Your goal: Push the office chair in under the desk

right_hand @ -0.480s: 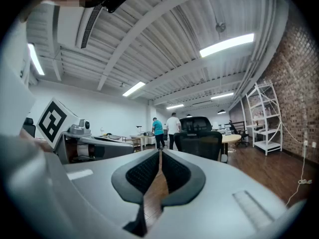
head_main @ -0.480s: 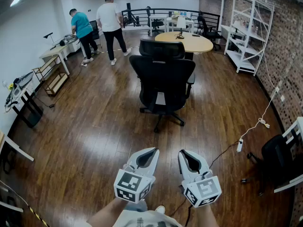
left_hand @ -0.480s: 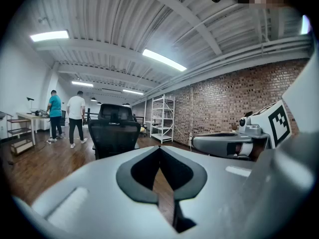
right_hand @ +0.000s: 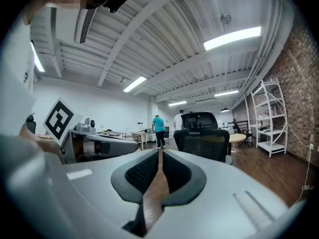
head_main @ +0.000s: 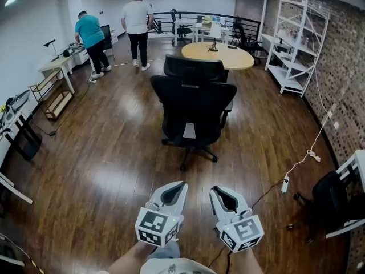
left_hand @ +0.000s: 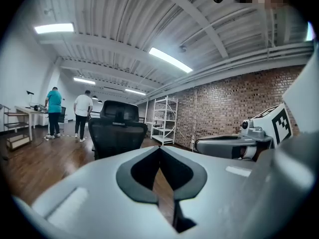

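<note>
While your two grippers hang low, the black mesh-backed office chair (head_main: 194, 110) stands well ahead of them.
Left gripper (head_main: 173, 192) and right gripper (head_main: 223, 197): jaws pressed together, nothing between. The chair's tall back faces you, its star base on the glossy plank floor (head_main: 102, 153), near the round pale-wood counter (head_main: 219, 55).

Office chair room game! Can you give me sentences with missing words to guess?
1. The black office chair stands on a floor made of ____.
2. The left gripper and right gripper, both shut, hold ____.
3. The wall behind the white shelf is built of ____.
Missing words: wood; nothing; brick.
</note>
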Motion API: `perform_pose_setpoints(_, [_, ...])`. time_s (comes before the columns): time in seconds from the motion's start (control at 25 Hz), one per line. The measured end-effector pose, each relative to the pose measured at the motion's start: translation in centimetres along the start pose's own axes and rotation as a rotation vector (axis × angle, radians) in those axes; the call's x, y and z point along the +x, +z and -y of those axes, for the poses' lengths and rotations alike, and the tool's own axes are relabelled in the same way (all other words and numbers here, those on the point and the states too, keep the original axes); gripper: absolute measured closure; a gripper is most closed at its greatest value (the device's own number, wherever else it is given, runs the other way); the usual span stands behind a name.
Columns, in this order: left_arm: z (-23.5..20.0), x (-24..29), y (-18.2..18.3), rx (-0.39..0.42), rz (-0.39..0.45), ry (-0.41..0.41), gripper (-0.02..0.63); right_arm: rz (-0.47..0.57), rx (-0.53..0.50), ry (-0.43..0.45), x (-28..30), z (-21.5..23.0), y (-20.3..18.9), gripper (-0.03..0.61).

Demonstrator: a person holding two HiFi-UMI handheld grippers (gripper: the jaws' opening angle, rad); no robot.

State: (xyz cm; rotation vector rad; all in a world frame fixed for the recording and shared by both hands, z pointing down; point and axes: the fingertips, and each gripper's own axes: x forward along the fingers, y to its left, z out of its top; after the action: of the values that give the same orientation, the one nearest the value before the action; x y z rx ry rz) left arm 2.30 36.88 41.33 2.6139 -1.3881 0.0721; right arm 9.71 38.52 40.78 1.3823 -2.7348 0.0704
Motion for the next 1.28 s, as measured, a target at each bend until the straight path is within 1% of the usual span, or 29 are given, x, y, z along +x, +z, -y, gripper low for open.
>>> perform_pose_setpoints(0.24, [-6.3, 4.1, 2.0, -0.012, 0.009, -0.039, 0.597, -0.02, -0.011, -0.026, 6.8, 1.5, 1.0, 0.558])
perform_pose_setpoints(0.56, [-13.0, 8.1, 3.8, -0.013, 0.01, -0.085, 0.597, -0.029, -0.019, -0.087, 13.8, 3.6, 2.4, 0.554])
perform_pose_setpoints(0.92, [-16.6, 10.9, 4.8, -0.01, 0.019, -0.112, 0.597, -0.033, -0.029, -0.084, 18.3, 4.7, 2.8, 0.535])
perform_pose_setpoints(1.12, [-18.2, 13.7, 4.9, -0.007, 0.012, -0.112, 0.595, -0.031, -0.03, -0.07, 20.7, 6.7, 2.6, 0.523])
perform_pose_setpoints(1.28, [-19.4, 16.5, 5.5, 0.016, 0.006, -0.113, 0.595, -0.01, -0.045, -0.063, 23.1, 9.1, 3.2, 0.518])
